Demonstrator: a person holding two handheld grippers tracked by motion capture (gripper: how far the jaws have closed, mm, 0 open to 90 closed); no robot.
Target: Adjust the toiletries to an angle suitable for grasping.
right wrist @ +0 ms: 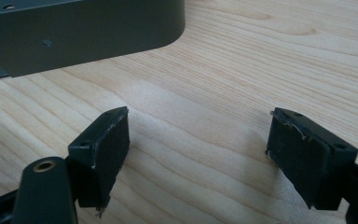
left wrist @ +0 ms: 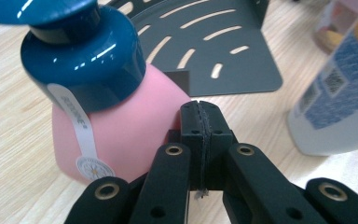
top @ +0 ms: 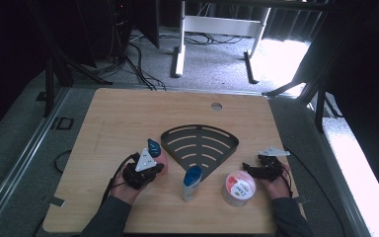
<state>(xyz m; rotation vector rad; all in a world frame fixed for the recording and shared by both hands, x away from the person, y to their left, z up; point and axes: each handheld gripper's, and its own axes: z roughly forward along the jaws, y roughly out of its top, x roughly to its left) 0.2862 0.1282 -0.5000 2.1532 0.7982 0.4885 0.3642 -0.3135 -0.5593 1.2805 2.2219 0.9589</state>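
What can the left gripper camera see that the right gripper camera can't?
The left gripper view has the pink bottle with its dark blue top, a white bottle, and the left gripper with jaws shut beside the pink bottle. The right gripper view has the right gripper, jaws open over bare wood. Both show the dark slotted rack and the wooden table.

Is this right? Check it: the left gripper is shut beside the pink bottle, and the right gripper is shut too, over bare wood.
Not quite. The right gripper is open: the right gripper view shows its jaws standing wide apart over the bare table. The rest holds: the left gripper is shut, jaws together, beside the pink bottle.
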